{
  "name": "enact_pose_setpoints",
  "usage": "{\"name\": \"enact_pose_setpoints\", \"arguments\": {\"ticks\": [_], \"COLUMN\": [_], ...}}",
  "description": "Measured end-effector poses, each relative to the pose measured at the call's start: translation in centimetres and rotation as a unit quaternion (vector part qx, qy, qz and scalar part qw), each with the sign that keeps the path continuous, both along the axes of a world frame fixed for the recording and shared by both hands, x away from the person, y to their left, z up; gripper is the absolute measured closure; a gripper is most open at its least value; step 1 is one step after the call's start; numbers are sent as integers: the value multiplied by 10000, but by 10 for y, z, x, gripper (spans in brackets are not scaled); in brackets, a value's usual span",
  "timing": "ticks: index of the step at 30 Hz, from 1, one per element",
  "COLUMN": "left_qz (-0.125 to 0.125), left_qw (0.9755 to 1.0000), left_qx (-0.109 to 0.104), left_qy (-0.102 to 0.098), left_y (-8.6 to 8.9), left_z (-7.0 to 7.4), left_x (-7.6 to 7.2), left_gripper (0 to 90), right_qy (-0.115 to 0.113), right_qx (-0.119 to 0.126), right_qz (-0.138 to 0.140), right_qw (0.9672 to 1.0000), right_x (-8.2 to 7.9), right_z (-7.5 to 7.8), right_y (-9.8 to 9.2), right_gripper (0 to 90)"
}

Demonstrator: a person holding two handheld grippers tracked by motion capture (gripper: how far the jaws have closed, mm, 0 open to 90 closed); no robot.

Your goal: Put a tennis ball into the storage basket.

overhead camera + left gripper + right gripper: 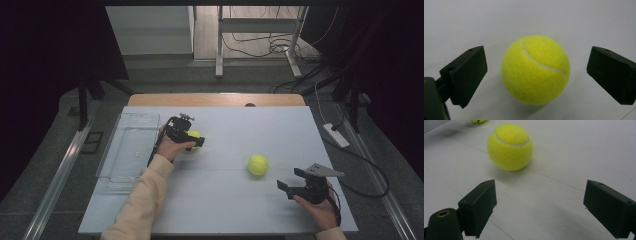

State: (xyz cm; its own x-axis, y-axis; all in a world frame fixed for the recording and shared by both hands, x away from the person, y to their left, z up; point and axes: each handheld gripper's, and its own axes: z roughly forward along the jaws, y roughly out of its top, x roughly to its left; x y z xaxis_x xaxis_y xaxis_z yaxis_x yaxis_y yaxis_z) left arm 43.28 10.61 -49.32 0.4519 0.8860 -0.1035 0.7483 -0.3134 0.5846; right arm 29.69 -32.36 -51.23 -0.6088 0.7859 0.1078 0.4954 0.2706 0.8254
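The left gripper (536,75) stands with its jaws spread wide, and the near tennis ball (535,69) lies exactly between them on the table (225,210), just right of the clear tray (131,145). The right gripper (290,181), also spread, waits farther from the tray, close to the second tennis ball (258,164).

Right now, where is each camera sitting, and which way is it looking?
High view: above the person's side, looking forward and down on the table; both forearms, the left gripper and right gripper show.
Left gripper view: rides the left gripper, looking between its open fingers at the near tennis ball.
Right gripper view: rides the right gripper, facing the middle tennis ball beyond its open fingers.
Shared: both balls appear in the high view too.
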Motion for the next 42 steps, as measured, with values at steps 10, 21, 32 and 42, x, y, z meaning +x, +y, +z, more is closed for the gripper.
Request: {"name": "enact_pose_setpoints", "arguments": {"ticks": [10,21,32,42], "left_qz": [37,70,-78,-236], "left_qw": [9998,9990,9995,9996], "left_qx": [97,86,-27,-158], "left_qy": [193,430,295,-84], "left_y": [-2,-1,0,5], "left_z": [-7,-9,3,23], "left_x": [3,5,-4,-22], "left_gripper": [64,266,272,272], "right_qy": [10,7,5,-2], "right_qx": [2,14,17,14], "right_qz": [-8,-18,-39,-48], "right_qw": [10000,10000,10000,10000], "right_x": [0,0,0,-1], "right_z": [0,0,0,0], "right_y": [0,-1,-1,0], "right_gripper": [114,114,115,116]}}
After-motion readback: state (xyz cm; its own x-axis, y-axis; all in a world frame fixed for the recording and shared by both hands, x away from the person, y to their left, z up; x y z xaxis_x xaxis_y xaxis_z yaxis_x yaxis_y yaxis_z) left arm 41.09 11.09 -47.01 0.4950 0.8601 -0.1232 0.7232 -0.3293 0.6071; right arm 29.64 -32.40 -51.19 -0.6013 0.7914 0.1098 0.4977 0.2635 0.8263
